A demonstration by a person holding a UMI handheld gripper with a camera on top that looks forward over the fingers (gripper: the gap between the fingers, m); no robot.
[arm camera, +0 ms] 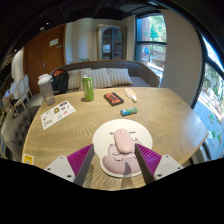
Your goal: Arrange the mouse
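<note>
One gripper (pixel 112 165) is in view, its two fingers spread apart, each bearing a magenta pad (pixel 80 157) on the inner face. Between the fingers sits a pale pink mouse (pixel 123 142), resting on a white round plate (pixel 104 131). A gap shows on either side of the mouse, so neither finger presses on it. A second pale pink item (pixel 115 165) lies just nearer the gripper on the same plate, touching or nearly touching the mouse; what it is cannot be told.

The plate rests on a light wooden surface (pixel 160 115), close to its near edge. Beyond the plate, a small teal object (pixel 128 111) lies on the wood. Further on, a dark red rectangular item (pixel 114 99) lies flat, and just beside it a pale flat object (pixel 131 96). A green can (pixel 88 88) stands upright near the far side of the surface. Near it, well apart from the plate, a clear jug with a white lid (pixel 46 89) stands upright. A printed sheet (pixel 58 113) lies flat between the jug and the plate.

Behind the surface stands a grey sofa (pixel 140 72) with striped cushions (pixel 100 77). Windows (pixel 152 42) are set in the far wall, and a wooden door (pixel 45 52) is visible beyond the jug.
</note>
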